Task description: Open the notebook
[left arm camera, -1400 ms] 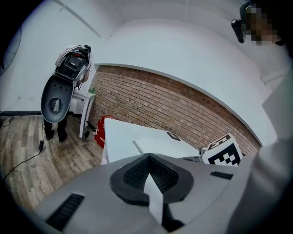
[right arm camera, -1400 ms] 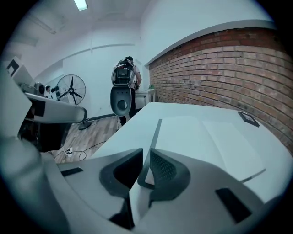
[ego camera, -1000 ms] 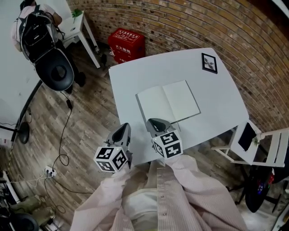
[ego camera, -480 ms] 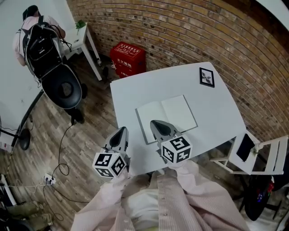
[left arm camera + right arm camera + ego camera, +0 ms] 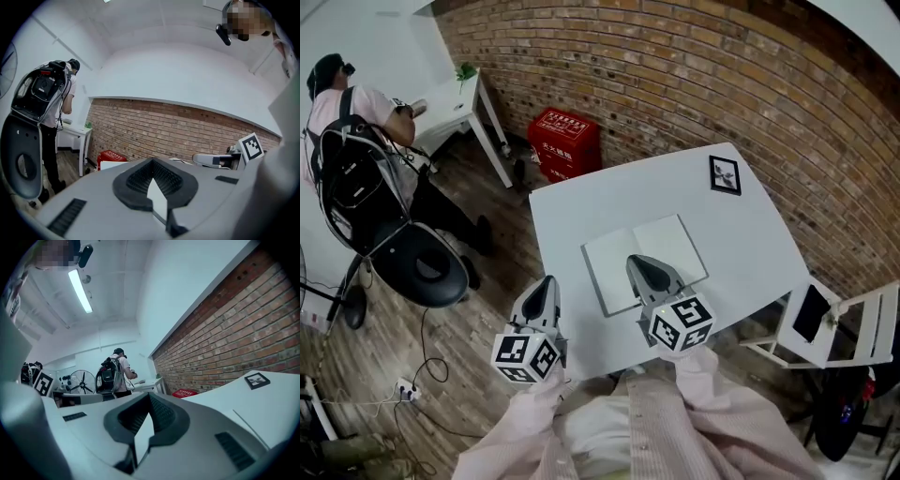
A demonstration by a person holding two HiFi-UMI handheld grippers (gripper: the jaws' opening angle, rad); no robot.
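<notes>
Hovering nearest the wearer, the left gripper [image 5: 546, 283] is sitting at the near left edge of the white table [image 5: 572, 211] and the right gripper [image 5: 641, 262] is reaching in over the tabletop. Each gripper's own view is showing its dark pads pressed together at the tip, with nothing pinched between them.

Just beyond them, the notebook [image 5: 614, 272] is lying open and flat near the middle of the table, both pale pages facing up. Only the head view is showing it plainly. The left gripper view is catching just a sliver of tabletop, with the right gripper off to its right. The right gripper view is showing the table sweeping away to the right, crossed by a thin line that may be the notebook's edge; I cannot tell. That view alone is taking in a standing fan [image 5: 83, 380] and a ceiling light strip [image 5: 80, 291].

The right gripper is covering the notebook's centre fold, and anything on the pages is too small to read.

A small framed picture [image 5: 725, 175] is lying at the table's far corner. Beyond, a red crate [image 5: 567, 141] is sitting on the wood floor [image 5: 441, 319] against the brick wall [image 5: 722, 75]. A person with a black backpack [image 5: 347, 141] is standing at a white side table [image 5: 450, 103], beside a black office chair [image 5: 417, 267].
</notes>
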